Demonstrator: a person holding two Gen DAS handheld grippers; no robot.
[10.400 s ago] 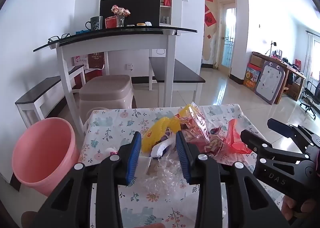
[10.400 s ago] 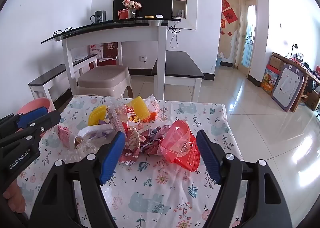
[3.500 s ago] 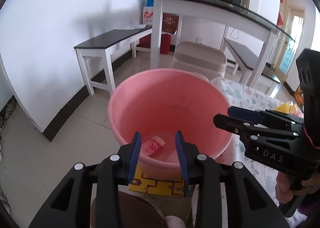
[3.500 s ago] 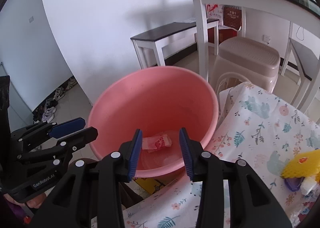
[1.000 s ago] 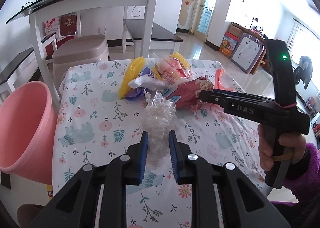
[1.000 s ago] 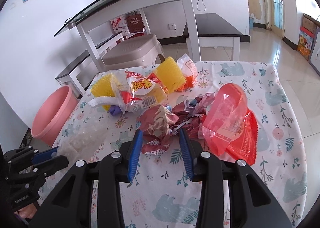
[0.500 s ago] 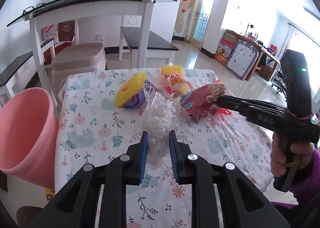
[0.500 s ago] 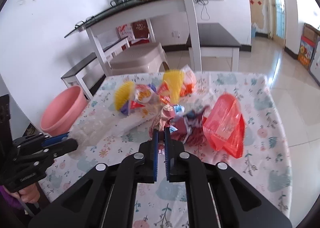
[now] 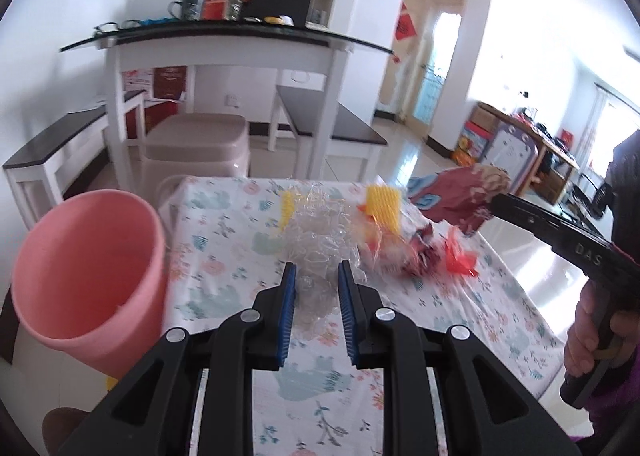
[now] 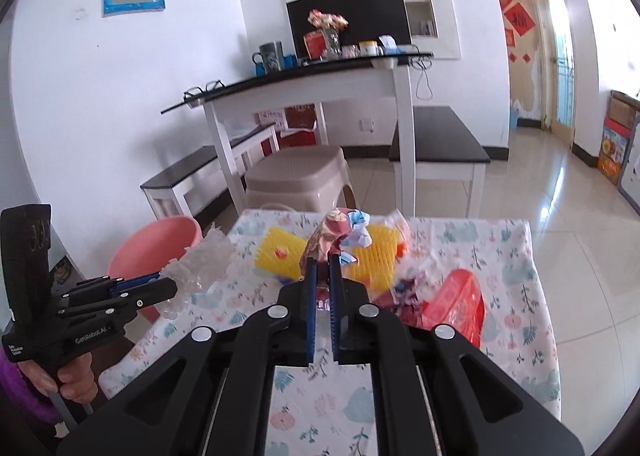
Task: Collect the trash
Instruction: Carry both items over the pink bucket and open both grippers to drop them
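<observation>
Crumpled clear plastic wrap (image 9: 316,244) is clenched in the left gripper (image 9: 316,288); a maroon wrapper (image 10: 334,234) is pinched in the right gripper (image 10: 323,270), whose fingers a second ago stood apart around it on the desk (image 9: 224,296). Both pieces now hang clear above the cloth. Judgement: pickup complete, transfer to the pink bucket (image 9: 84,276) at left remains. Yellow and red litter stays on the desk.
</observation>
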